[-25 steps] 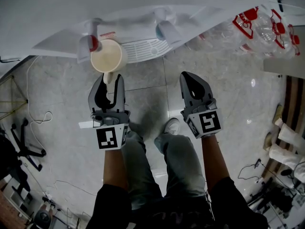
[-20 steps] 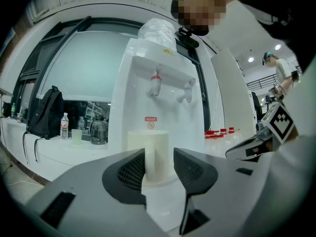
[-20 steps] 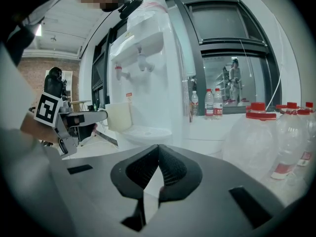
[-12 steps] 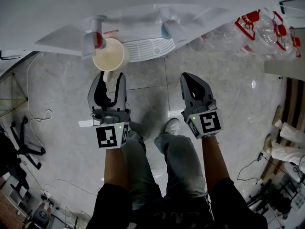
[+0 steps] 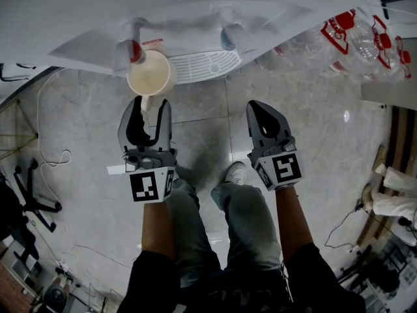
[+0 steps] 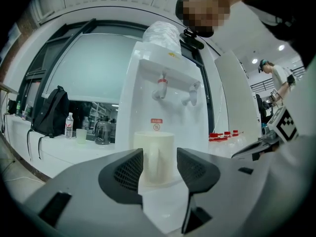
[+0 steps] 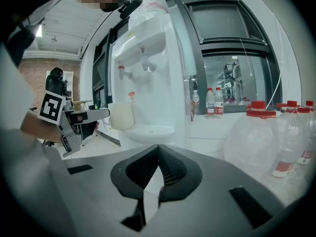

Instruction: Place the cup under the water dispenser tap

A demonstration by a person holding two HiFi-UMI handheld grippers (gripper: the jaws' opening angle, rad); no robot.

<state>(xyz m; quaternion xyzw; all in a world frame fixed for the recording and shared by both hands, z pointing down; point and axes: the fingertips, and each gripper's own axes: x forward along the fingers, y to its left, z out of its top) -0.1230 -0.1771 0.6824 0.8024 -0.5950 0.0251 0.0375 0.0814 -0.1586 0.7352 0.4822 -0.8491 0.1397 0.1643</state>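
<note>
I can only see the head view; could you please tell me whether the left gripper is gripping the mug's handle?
Observer: No. In the left gripper view, the left gripper has its pads apart on either side of the handle of the cream mug, with gaps showing. Its jaws have just been opening.
Operator: Thank you. Is the mug resting on something?
Observer: Yes, it stands upright on the white drip tray, below the red tap.
Operator: And the right gripper, please?
Observer: The right gripper is shut, its pads meeting at the tips with nothing between them.
</note>
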